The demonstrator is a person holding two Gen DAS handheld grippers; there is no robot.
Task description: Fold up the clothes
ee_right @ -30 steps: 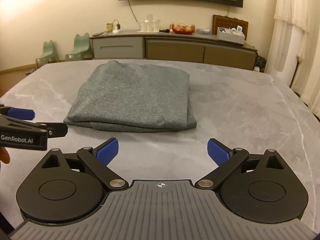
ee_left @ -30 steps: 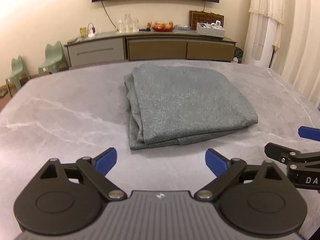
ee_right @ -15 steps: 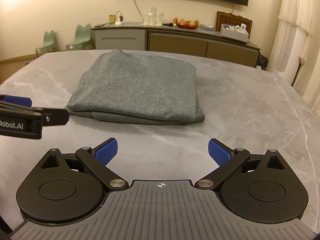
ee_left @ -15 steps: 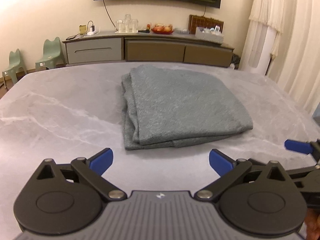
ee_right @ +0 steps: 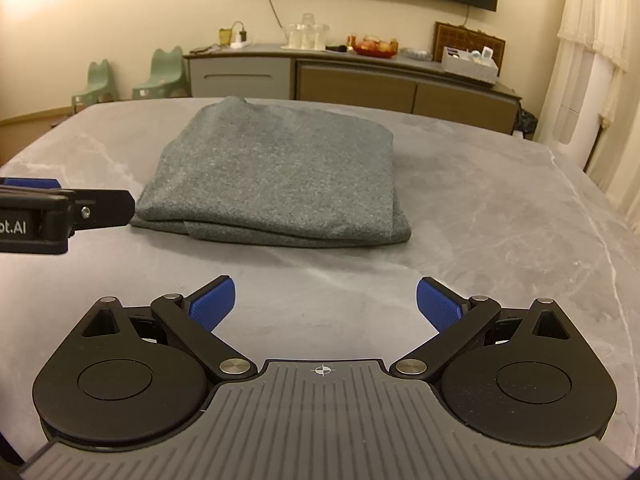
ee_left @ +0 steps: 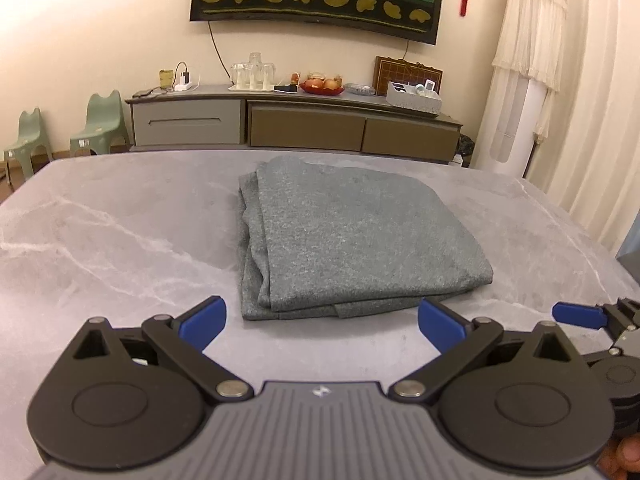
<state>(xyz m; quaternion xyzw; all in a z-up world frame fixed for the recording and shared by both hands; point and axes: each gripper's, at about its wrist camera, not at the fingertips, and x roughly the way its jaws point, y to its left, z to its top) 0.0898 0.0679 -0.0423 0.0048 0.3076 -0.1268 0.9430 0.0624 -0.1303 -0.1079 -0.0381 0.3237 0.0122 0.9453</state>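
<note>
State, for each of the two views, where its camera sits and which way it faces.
Left wrist: on the left gripper, facing across the table to the folded grey garment; right gripper's fingertip at right.
Right wrist: on the right gripper, facing likewise; left gripper at left.
Shared: garment, table, sideboard.

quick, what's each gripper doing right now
Left gripper: open, holding nothing.
Right gripper: open, holding nothing.
The folded grey garment lies untouched.

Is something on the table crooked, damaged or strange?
Nothing stands out. The grey cloth lies folded on the marble table; only its layered edges are slightly uneven. Both tongs, left and right, are open.
</note>
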